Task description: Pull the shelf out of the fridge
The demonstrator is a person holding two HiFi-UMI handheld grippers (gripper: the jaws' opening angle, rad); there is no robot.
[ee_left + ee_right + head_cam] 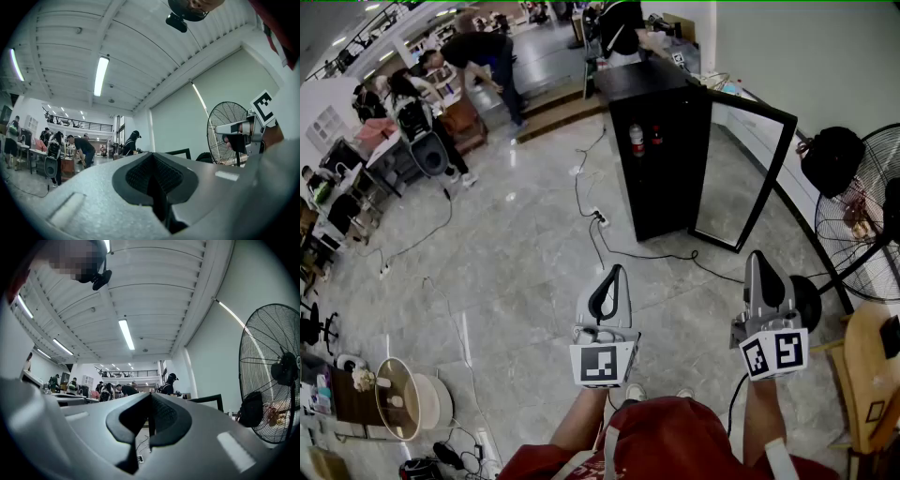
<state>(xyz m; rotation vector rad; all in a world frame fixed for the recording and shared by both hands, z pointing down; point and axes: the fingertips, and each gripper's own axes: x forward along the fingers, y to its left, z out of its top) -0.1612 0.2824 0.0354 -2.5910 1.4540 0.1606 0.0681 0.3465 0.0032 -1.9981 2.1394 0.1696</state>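
Because two bottles (637,141) stand in the upper part of the open black fridge (661,187), apparently on the shelf to be pulled, the plainest risk is that a quick or tilted pull topples them or spills them onto the floor (516,272). The shelf itself is lost in the dark interior, so I cannot tell how it sits. It may well jam if it is dragged by one corner.

A second hazard lies on the way there. A black cable (592,246) and a power strip (600,217) lie on the floor between the person and the fridge, where a foot could catch. The glass door (741,173) hangs open to the right. An approach from that side could knock it, or brush the fan (862,220) standing at the near right.

The left gripper (614,272) and the right gripper (757,258) are held close to the person, side by side, aimed toward the far fridge and well apart from it. Each has its jaws clenched together on nothing, as both gripper views show, with only the room beyond the tips. They would need to be released before they could take the shelf's front edge; arriving closed would only push at it. In the head view the fridge, and the shelf inside it, lies far ahead, roughly between the lines of the two grippers.
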